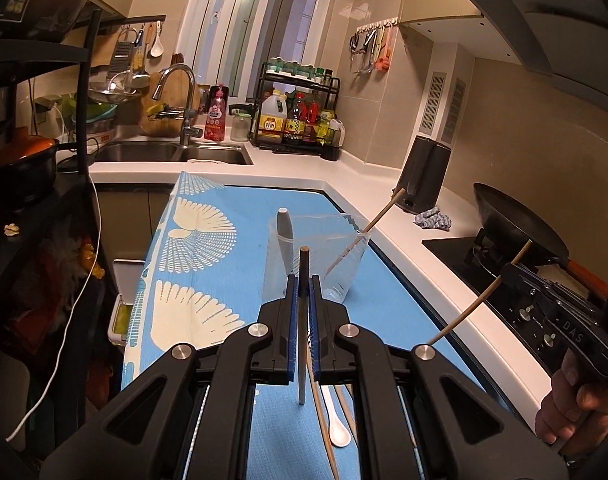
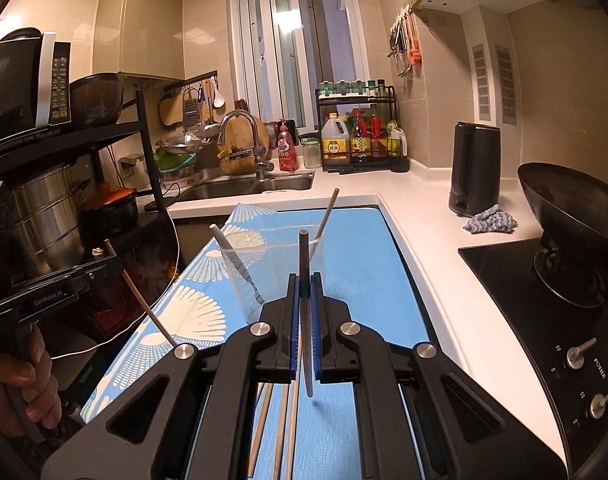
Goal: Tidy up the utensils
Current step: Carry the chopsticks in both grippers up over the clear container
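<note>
Hiding chopstick (image 1: pixel 302 344) middle: left tongs (image 1: pixel 303 280).

"FOTILE" on the hob (image 2: pixel 552 320)

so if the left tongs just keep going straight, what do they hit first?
Probably the clear plastic cup, directly ahead of the left tongs, which are shut on a chopstick. Depth is uncertain in the fisheye view.

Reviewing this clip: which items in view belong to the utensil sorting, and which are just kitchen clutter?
Belongs to the job:
- chopstick clamped in the left gripper
- chopstick clamped in the right gripper
- clear cup already holding utensils
- white spoon and loose chopsticks on the blue mat

Just lying about:
- wok
- blue rag
- black kettle
- condiment rack
</note>
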Tool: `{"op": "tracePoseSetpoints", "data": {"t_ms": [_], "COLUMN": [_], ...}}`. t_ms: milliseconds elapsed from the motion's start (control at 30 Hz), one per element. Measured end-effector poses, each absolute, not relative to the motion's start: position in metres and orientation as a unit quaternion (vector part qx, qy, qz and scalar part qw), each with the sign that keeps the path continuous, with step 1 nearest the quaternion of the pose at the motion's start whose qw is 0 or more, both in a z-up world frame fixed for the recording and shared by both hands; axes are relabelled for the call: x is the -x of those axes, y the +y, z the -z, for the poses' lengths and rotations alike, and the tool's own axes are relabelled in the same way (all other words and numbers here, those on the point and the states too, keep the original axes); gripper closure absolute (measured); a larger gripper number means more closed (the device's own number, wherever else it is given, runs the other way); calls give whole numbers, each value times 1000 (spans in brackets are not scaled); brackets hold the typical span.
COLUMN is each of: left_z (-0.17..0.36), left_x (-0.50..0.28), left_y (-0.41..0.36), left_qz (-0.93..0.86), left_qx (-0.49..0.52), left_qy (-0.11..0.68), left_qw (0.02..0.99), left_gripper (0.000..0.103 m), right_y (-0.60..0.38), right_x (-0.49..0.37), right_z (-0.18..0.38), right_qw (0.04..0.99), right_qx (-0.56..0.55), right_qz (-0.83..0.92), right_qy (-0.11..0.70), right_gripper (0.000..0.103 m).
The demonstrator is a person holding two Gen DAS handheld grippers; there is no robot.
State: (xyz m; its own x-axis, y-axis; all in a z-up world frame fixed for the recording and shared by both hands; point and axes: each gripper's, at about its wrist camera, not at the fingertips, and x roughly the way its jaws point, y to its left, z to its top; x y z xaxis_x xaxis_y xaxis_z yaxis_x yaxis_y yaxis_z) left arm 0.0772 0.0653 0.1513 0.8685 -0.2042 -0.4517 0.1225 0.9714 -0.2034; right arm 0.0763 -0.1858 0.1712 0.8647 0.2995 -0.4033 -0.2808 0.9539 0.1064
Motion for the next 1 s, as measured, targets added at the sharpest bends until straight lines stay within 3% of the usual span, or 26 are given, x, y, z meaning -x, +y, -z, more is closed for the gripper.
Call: {"op": "tracePoseSetpoints", "data": {"t_ms": [600, 1000], "left_z": [-193, -280], "left_x": [-118, -167], "left_y": [69, 67], "left_qz": [81, 114], "left_qx": [83, 82], "left_qy": [283, 247], "left_qw": [952, 959], "left_gripper": [98, 98], "right_y": [-163, -144], "right_x": [-114, -164], "right_z": [-214, -303], "right_qw": [959, 963], "right_qx": [-3, 2], "right_qz": [-176, -203], "right_qy": [224, 176], "right_gripper": [98, 98]}}
